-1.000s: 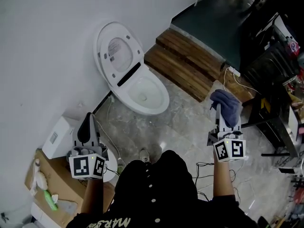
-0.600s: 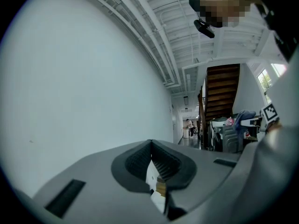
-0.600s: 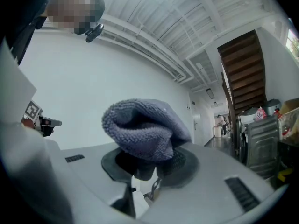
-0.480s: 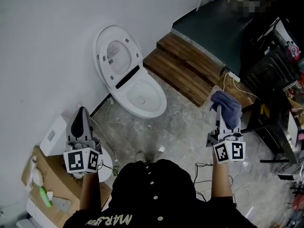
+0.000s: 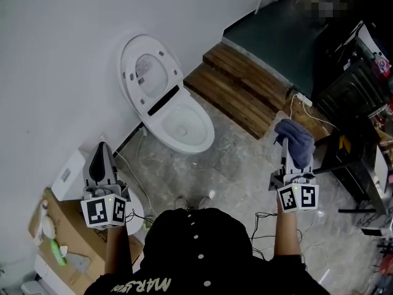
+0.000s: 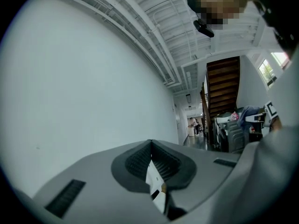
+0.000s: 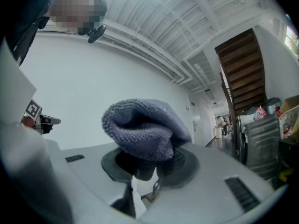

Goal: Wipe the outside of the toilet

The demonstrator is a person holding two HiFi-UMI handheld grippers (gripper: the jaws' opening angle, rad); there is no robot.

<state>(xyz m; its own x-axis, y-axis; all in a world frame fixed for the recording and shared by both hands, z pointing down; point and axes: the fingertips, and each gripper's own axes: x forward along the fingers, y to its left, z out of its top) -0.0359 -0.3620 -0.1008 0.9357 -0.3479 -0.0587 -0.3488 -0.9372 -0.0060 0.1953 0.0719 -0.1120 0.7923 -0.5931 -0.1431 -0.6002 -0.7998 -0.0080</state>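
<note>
The toilet (image 5: pixel 178 121) stood by the wall, lid raised, well apart from both grippers; wiping appeared not yet started. The right gripper (image 5: pixel 284 147) was clenched on a blue-grey cloth (image 5: pixel 296 139). The left gripper (image 5: pixel 101 160) was closed on nothing.

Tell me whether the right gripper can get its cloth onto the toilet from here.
Probably, after a step closer: the right gripper, shut on the cloth, is held up well apart from the toilet, and only bare floor lies between.
</note>
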